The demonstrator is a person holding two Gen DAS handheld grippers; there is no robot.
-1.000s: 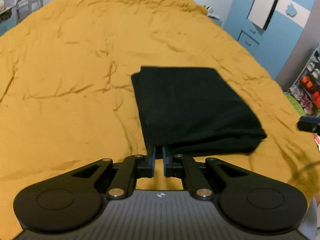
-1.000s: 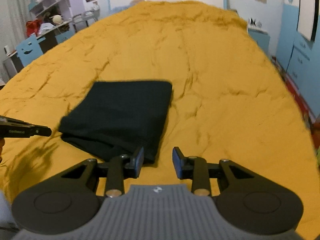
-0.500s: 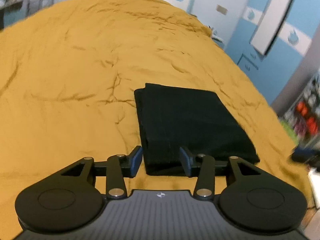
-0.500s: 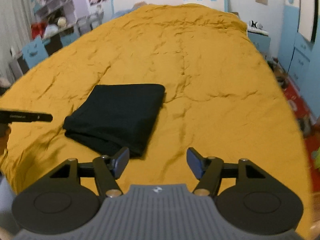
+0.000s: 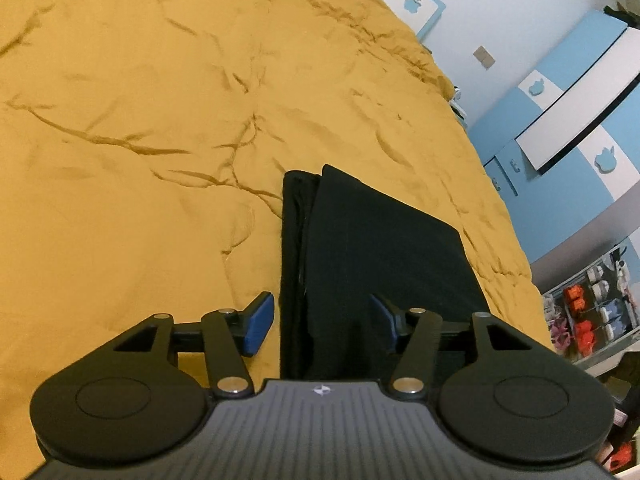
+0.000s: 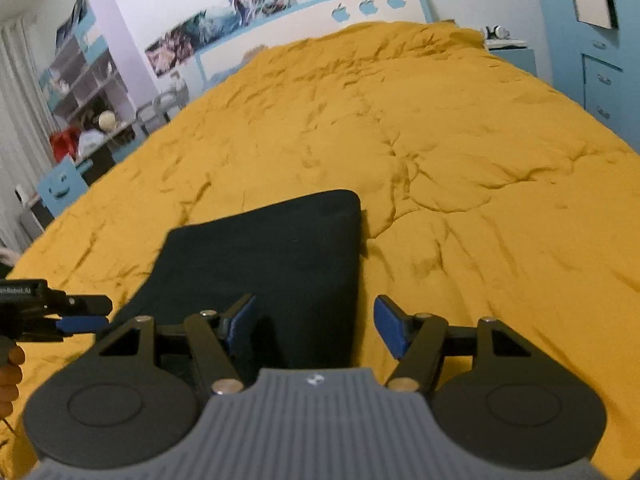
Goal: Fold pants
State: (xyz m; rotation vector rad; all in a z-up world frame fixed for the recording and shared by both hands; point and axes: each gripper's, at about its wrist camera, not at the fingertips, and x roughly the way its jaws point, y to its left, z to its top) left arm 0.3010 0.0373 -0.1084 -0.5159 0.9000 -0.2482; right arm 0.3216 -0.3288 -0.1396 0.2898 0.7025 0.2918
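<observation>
Black pants [image 5: 380, 248], folded into a flat rectangle, lie on the mustard bed cover [image 5: 140, 120]. My left gripper [image 5: 322, 320] hovers low over their near left corner. Its jaws are opening, and the stacked fold edges run between them with neither pad pressing. In the right wrist view the pants [image 6: 272, 248] stretch away from my right gripper [image 6: 316, 326]. It stands open astride their near right edge: the left pad is over the cloth and the right pad over the cover [image 6: 440, 120]. The left gripper [image 6: 60, 312] shows at the left edge there, above a hand [image 6: 8, 368].
The bed runs back to a white headboard with blue apple shapes [image 6: 360, 4]. A blue wardrobe [image 5: 560, 152] and a rack of shoes [image 5: 592, 316] stand past the bed's right side. A shelf unit [image 6: 88, 80] and a desk stand on its left.
Both grippers have dropped and closed in on the pants' near edge. Their jaws went from nearly shut to wide apart. The left gripper's view has rolled.
</observation>
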